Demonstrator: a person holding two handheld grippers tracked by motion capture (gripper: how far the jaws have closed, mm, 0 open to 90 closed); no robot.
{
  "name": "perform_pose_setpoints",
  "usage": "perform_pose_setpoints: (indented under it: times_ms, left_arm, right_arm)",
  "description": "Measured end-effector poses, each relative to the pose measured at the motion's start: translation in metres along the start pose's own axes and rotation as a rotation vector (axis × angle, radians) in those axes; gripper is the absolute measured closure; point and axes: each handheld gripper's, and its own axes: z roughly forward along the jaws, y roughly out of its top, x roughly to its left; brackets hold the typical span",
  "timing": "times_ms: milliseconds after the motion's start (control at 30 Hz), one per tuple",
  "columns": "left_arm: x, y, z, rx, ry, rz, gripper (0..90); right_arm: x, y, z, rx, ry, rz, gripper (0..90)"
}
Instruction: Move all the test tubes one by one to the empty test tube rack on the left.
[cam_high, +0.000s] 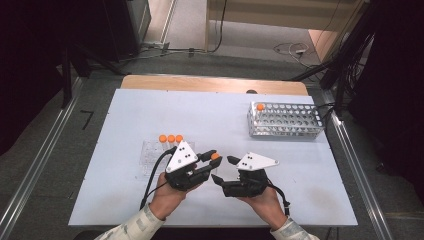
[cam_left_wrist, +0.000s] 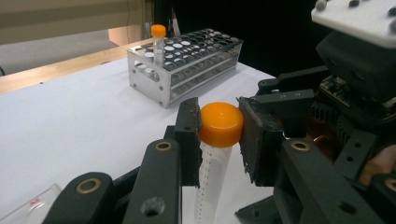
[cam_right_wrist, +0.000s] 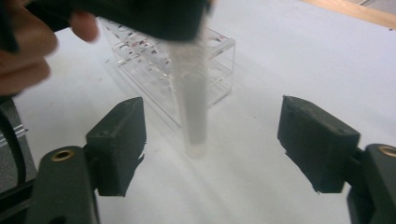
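The left gripper (cam_left_wrist: 219, 135) is clamped on the orange screw cap (cam_left_wrist: 221, 123) of a clear plastic tube (cam_left_wrist: 210, 182), its two black, rough-faced pads pressing the smooth, rounded cap from either side. The tube hangs upright below the cap, a slim translucent cylinder with a fine printed scale down its wall, held above the white tabletop (cam_high: 150, 110) near the person's edge. In the high view the same cap shows as a small orange dot at the tip of the left gripper, just beside the right gripper (cam_high: 222, 169), whose jaws stand wide apart with nothing pressed between them. In the right gripper view the tube's frosted lower body and rounded bottom hang between those two blocky, matte black pads (cam_right_wrist: 119, 140) without touching either. Each gripper carries a flat grey three-cornered plate (cam_high: 181, 155) on top. Behind the left hand (cam_high: 167, 197) sits a clear plastic rack (cam_high: 150, 152), boxy and see-through, with three more orange-capped tubes (cam_high: 171, 138) standing in a row at its far edge. Well apart, at the far right of the table, a shiny metal rack (cam_high: 285, 120) with rows of round holes holds one orange-capped tube (cam_high: 260, 107) in its left corner. A pale wooden strip (cam_high: 215, 84) edges the far side of the table.
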Motion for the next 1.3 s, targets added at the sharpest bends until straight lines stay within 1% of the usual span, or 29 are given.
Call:
perform_pose_setpoints:
  times_ms: [100, 300, 433, 633, 733, 800, 833, 900, 967, 1000, 1033, 1100, 1200, 1300]
  left_arm:
    - [0.003, 0.004, -0.008, -0.008, 0.006, -0.01, 69.8]
    - [0.014, 0.01, -0.024, -0.017, 0.042, -0.034, 69.8]
    - [0.022, 0.012, -0.035, -0.03, 0.066, -0.05, 69.8]
    - [0.033, 0.016, -0.05, -0.051, 0.103, -0.065, 69.8]
    - [0.04, 0.017, -0.057, -0.052, 0.134, -0.074, 69.8]
    - [0.044, 0.017, -0.061, -0.052, 0.148, -0.077, 69.8]
    - [0.046, 0.018, -0.063, -0.05, 0.157, -0.075, 69.8]
    - [0.051, 0.019, -0.068, -0.046, 0.183, -0.083, 69.8]
    - [0.056, 0.019, -0.072, -0.033, 0.222, -0.073, 69.7]
    - [0.058, 0.019, -0.073, -0.03, 0.231, -0.075, 69.8]
    - [0.062, 0.019, -0.076, -0.026, 0.242, -0.085, 69.8]
    - [0.068, 0.019, -0.081, -0.023, 0.271, -0.09, 69.8]
    - [0.077, 0.018, -0.087, -0.028, 0.296, -0.113, 69.8]
    - [0.083, 0.017, -0.091, -0.037, 0.317, -0.12, 69.8]
  right_arm:
    - [-0.004, -0.002, -0.002, 0.002, -0.001, 0.013, 19.8]
    - [-0.012, -0.008, -0.004, 0.013, -0.022, 0.032, 19.5]
    - [-0.014, -0.009, -0.005, 0.006, -0.033, 0.045, 19.8]
    - [-0.016, -0.009, -0.005, 0.008, -0.04, 0.046, 19.9]
    - [-0.017, -0.009, -0.005, 0.008, -0.047, 0.05, 19.9]
    - [-0.018, -0.01, -0.005, 0.008, -0.049, 0.06, 20.0]
    - [-0.019, -0.01, -0.006, 0.011, -0.053, 0.058, 20.0]
    - [-0.02, -0.011, -0.006, 0.009, -0.057, 0.06, 20.2]
    - [-0.021, -0.011, -0.006, 0.009, -0.061, 0.061, 20.2]
    - [-0.021, -0.011, -0.006, 0.008, -0.061, 0.06, 20.2]
    - [-0.022, -0.011, -0.006, 0.008, -0.062, 0.06, 20.3]
    - [-0.022, -0.011, -0.007, 0.007, -0.066, 0.064, 20.4]
    - [-0.023, -0.011, -0.007, 0.008, -0.07, 0.07, 20.4]
    - [-0.024, -0.012, -0.007, 0.009, -0.071, 0.071, 20.4]
